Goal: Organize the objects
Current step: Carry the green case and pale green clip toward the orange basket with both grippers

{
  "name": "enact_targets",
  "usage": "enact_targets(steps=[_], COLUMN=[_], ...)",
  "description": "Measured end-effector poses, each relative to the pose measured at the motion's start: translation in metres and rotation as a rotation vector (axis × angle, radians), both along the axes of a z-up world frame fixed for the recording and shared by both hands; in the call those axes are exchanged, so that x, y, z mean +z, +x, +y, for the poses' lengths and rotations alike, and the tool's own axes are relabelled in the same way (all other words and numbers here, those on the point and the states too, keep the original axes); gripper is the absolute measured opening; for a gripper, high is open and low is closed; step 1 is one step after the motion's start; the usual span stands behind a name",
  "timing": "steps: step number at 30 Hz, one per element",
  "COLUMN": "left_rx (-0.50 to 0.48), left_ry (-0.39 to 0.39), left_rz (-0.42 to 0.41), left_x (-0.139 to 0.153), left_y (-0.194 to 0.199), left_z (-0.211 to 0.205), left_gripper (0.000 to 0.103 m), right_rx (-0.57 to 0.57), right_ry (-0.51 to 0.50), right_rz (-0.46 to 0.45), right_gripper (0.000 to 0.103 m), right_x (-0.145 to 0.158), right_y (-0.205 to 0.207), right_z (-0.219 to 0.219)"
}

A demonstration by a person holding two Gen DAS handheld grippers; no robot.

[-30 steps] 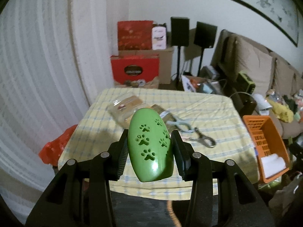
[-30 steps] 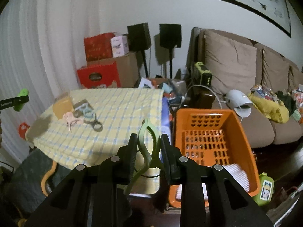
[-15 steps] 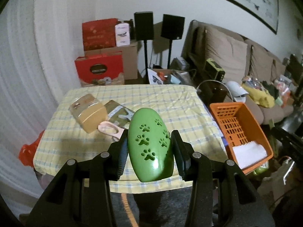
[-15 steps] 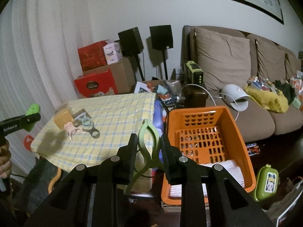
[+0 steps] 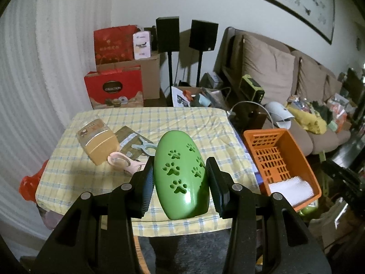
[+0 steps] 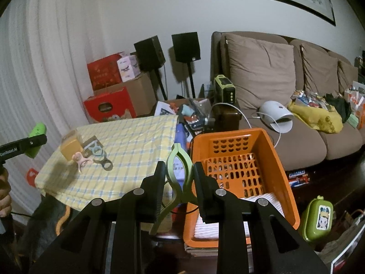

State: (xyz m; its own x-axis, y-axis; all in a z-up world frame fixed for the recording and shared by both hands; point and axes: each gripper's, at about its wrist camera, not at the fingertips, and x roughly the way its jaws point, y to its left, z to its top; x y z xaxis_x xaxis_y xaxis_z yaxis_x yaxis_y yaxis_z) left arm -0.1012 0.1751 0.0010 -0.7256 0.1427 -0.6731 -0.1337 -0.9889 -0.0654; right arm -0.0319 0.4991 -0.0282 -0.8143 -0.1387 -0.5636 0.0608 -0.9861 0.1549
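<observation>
Holding | left gripper (image 5: 180,178) clamped green case (image 5: 181,178) above table's (image 5: 159,123) near edge | right gripper (image 6: 179,178) pinched green clip (image 6: 178,173) beside basket (image 6: 269,141) | risk: smooth case could slip.

Beside the brown sofa (image 6: 285,105) stand two black speakers (image 6: 186,46) on poles; red gift boxes (image 5: 114,86) sit left of them.
</observation>
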Motion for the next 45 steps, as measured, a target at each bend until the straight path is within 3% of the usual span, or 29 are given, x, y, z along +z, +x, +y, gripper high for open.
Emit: enact_targets(steps=[20, 45], left_rx=[-0.067, -0.143], left_ry=[-0.062, -0.069], left_rz=[0.045, 0.033], left_x=[0.007, 0.002], left_y=[0.004, 0.007], left_z=[0.062, 0.109], left_gripper=[0.040, 0.041], right_rx=[-0.044, -0.084], right_ry=[-0.021, -0.052], right_rz=[-0.004, -0.011], right_gripper=[0.024, 0.024], right_x=[0.004, 0.005], right_y=[0.003, 0.003], right_z=[0.027, 0.044])
